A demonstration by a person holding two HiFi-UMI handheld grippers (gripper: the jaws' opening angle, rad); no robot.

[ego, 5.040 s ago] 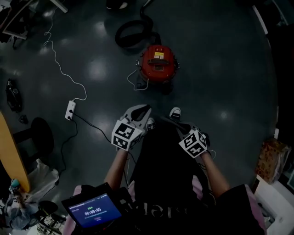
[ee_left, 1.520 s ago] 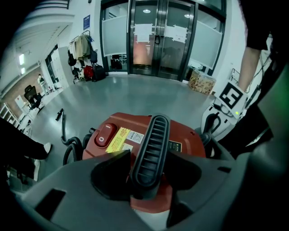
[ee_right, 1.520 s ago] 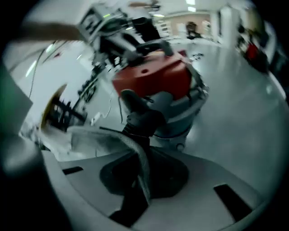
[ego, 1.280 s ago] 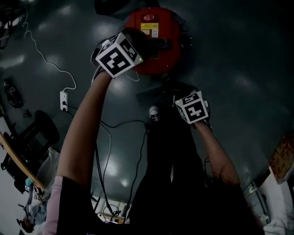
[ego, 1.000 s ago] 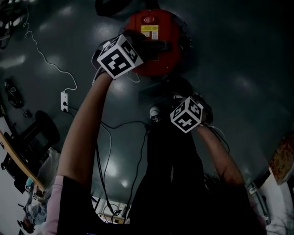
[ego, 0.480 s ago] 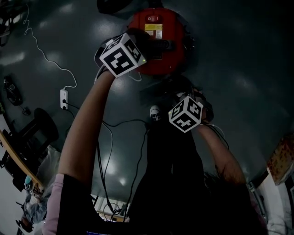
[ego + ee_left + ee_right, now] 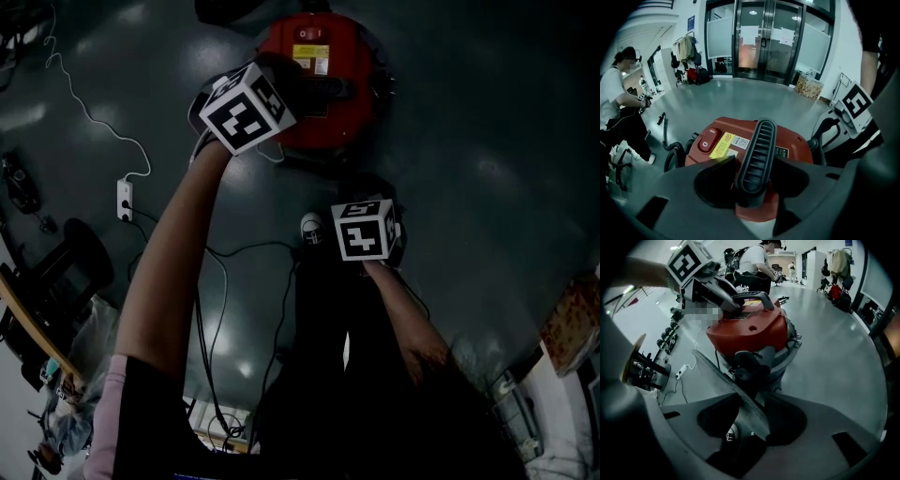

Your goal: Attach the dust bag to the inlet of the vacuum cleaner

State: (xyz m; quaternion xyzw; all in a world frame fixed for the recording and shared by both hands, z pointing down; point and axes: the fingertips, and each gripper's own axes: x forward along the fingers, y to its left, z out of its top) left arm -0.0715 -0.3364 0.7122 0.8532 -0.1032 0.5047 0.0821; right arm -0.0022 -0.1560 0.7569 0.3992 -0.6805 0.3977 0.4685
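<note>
Grey floor [image 7: 487,141]; left gripper [image 7: 754,176] on handle [image 7: 757,150], right gripper [image 7: 752,420] on bag [image 7: 723,377]

The vacuum cleaner [image 7: 319,80] stands on the floor [image 7: 487,112] ahead of me. My left gripper [image 7: 753,165] is on top of it, jaws either side of its handle [image 7: 759,140]. The dust bag [image 7: 723,379] is nearer me — just before the cleaner's front. A power strip [image 7: 123,199] lies off left.
</note>
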